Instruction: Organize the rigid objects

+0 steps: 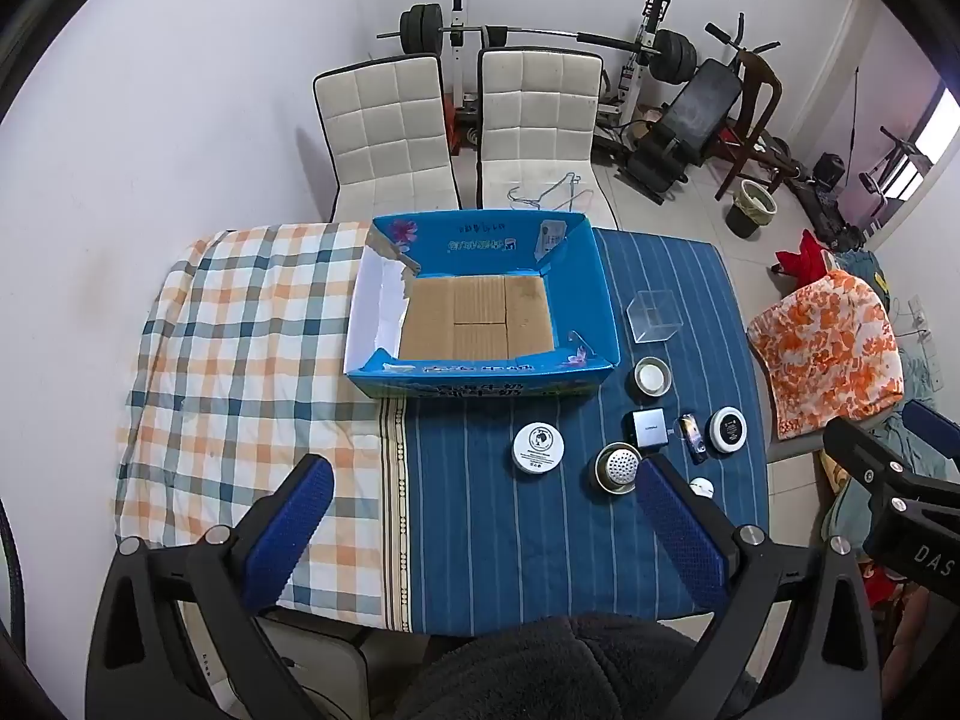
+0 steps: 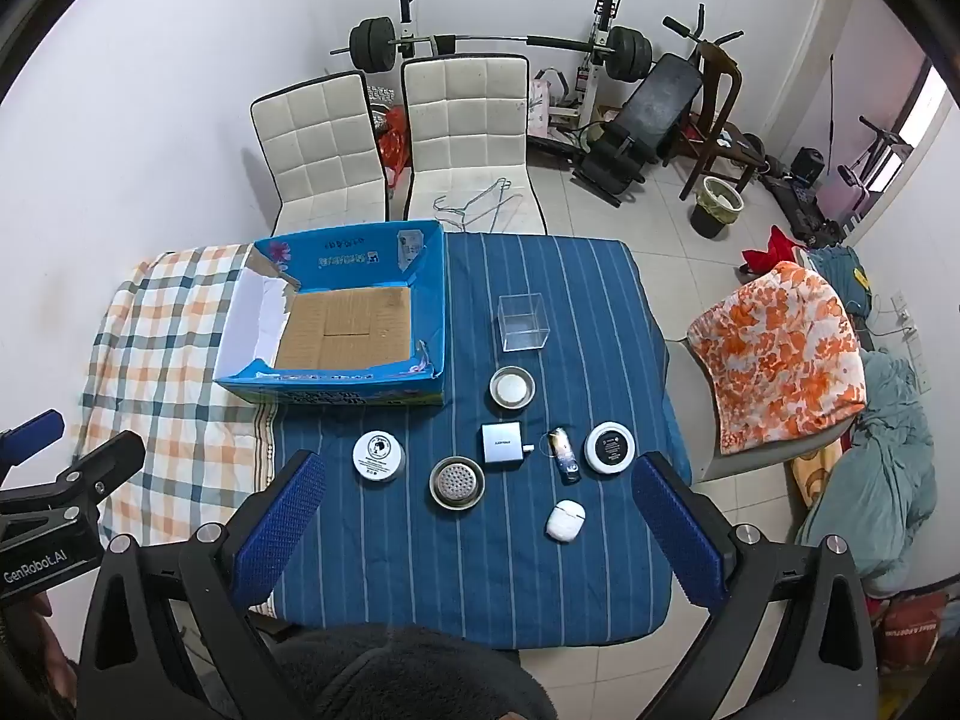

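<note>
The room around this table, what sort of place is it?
Probably a room in a home, used for both dining and exercise: a cloth-covered table, two padded chairs behind it, and a barbell on its rack by the wall.

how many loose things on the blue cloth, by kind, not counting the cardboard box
round tins with lids: 2
metal cups: 2
clear plastic box: 1
charger: 1
small bottle: 1
white earbud case: 1
total: 8
</note>
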{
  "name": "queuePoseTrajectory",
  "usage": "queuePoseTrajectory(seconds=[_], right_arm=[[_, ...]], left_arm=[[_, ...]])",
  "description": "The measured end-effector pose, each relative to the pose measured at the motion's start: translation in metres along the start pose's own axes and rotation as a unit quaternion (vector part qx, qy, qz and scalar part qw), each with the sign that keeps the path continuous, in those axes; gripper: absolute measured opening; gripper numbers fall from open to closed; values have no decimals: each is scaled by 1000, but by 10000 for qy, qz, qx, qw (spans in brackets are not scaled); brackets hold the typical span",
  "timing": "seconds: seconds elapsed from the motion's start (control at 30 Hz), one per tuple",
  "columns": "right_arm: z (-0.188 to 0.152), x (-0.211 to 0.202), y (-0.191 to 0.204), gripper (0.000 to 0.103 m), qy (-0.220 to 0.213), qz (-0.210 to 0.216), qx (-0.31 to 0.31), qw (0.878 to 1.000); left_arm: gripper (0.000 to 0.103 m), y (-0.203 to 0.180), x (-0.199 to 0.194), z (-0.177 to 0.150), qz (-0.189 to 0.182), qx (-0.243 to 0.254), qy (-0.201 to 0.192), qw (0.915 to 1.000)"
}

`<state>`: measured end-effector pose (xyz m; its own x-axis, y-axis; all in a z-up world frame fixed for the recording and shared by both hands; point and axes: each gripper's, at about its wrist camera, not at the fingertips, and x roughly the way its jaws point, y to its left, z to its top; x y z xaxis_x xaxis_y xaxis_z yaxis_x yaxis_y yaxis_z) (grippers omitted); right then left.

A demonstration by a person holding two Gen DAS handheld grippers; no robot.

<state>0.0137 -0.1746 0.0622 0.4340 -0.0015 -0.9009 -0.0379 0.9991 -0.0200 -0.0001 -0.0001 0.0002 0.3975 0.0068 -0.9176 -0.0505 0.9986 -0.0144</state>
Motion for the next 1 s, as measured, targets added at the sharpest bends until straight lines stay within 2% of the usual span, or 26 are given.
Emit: queuePoseTrajectory(seconds=[1.0], right_arm=[[5,-3,2,103,-45,-27,5,10000]], left_arm=[[103,-1,-4,7,21,-6,-47,10000]])
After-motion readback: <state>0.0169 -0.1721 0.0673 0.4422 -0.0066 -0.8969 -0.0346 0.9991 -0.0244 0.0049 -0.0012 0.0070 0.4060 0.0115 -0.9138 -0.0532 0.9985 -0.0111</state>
